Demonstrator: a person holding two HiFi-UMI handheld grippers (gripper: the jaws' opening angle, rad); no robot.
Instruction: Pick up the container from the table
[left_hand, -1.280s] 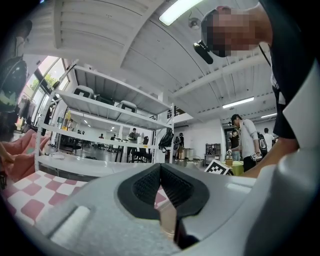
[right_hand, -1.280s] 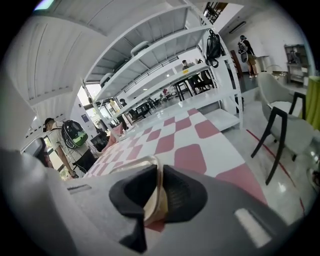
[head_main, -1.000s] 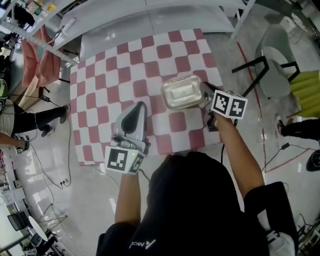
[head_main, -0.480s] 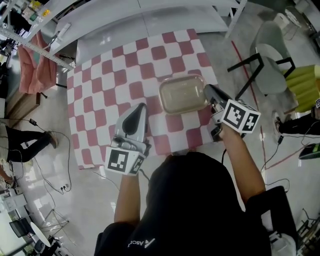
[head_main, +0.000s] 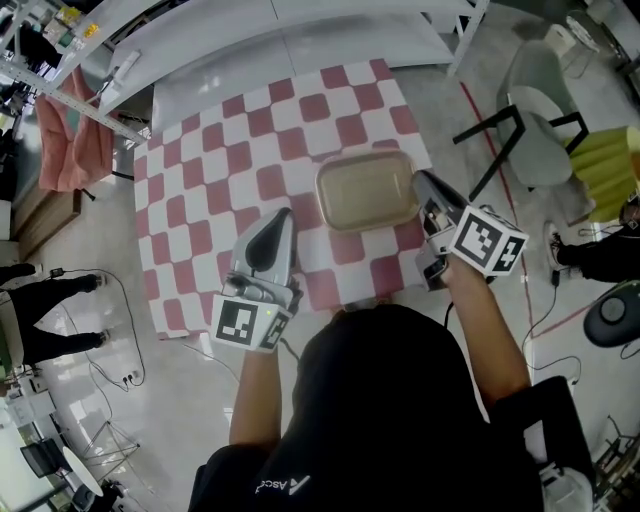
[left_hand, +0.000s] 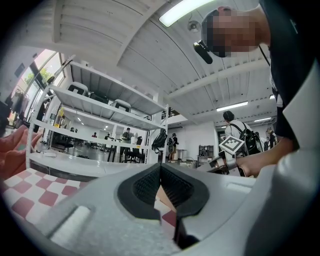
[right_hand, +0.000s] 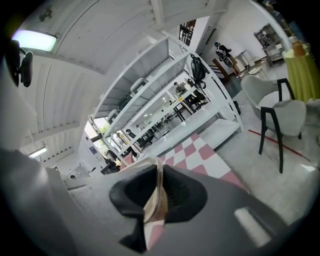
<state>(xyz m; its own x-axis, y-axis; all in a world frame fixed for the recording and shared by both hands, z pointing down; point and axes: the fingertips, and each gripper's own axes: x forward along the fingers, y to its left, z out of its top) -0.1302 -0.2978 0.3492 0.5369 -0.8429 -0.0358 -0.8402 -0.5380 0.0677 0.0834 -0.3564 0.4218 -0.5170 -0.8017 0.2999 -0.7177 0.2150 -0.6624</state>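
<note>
The container (head_main: 367, 190) is a rounded rectangular tub showing a flat tan face, over the right part of the red-and-white checked table (head_main: 215, 170) in the head view. My right gripper (head_main: 418, 181) is at its right end, shut on its rim. In the right gripper view the thin tan rim (right_hand: 156, 192) sits pinched between the black pads (right_hand: 181, 194). I cannot tell whether the tub touches the table. My left gripper (head_main: 283, 214) hovers over the table's near middle, left of the tub and apart from it, shut with nothing in it (left_hand: 160, 184).
A grey chair with black legs (head_main: 535, 120) stands on the floor right of the table, beside a yellow-green seat (head_main: 610, 165). White shelving (head_main: 290, 30) runs along the table's far side. Someone's legs (head_main: 45, 310) and cables are on the floor at the left.
The container, pale and glossy a second ago, now shows a flat tan face. My right gripper has shifted slightly right and nearer with it. The left gripper has stayed put.
</note>
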